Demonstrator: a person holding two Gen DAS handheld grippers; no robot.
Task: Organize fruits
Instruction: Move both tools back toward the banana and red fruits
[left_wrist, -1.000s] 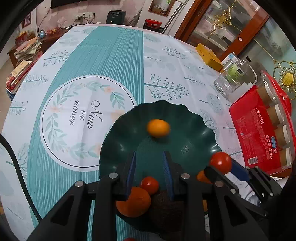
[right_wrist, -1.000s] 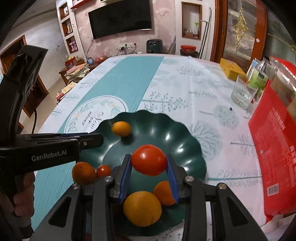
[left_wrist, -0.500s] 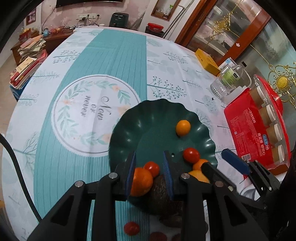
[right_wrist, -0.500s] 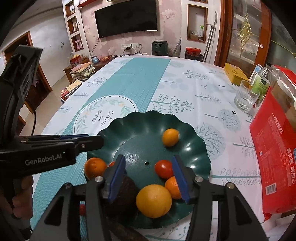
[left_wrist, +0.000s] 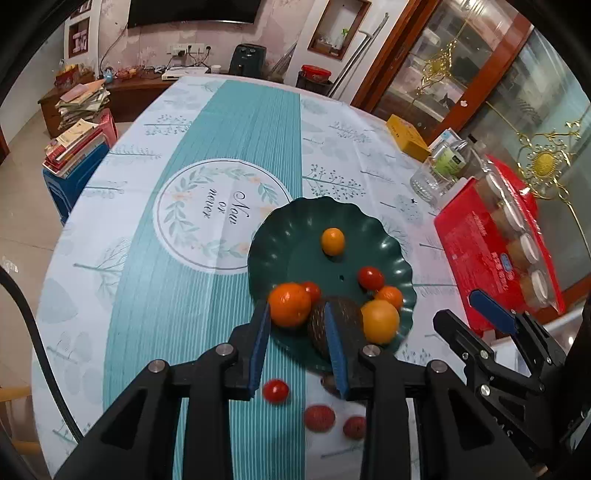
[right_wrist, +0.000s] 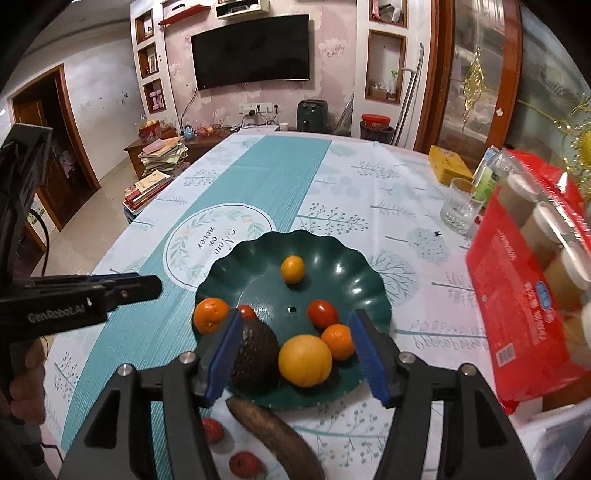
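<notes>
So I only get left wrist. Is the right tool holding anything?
Observer: No. The right tool is open with nothing between its pads, and it points at the near half of the plate.
Operator: Anything by the plate that I can't make out?
Observer: Yes. A long brown fruit lies on the cloth, with one end at the plate's near rim, below the avocado.
</notes>
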